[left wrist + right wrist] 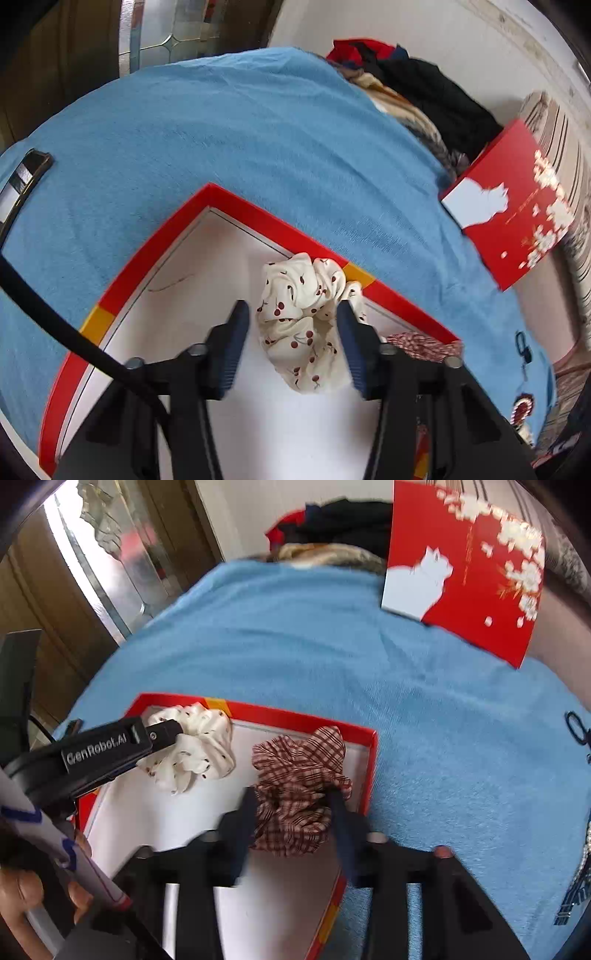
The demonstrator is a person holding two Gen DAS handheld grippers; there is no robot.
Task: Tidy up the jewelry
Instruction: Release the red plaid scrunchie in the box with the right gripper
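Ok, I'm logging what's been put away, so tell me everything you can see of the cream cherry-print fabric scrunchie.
The cream cherry-print fabric scrunchie is a soft, gathered ring of cloth dotted with small dark-red cherries. It lies crumpled on the white floor of the red-rimmed open box, bunched against the far rim and overlapping it. The left gripper straddles it with its jaws apart; its fingers look clear of the cloth. The red plaid scrunchie lies apart from it.

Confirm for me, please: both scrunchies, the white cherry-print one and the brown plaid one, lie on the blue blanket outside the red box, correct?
Not quite: both the cherry-print scrunchie and the plaid scrunchie lie inside the red box, which sits on the blue blanket. The right wrist view shows it.
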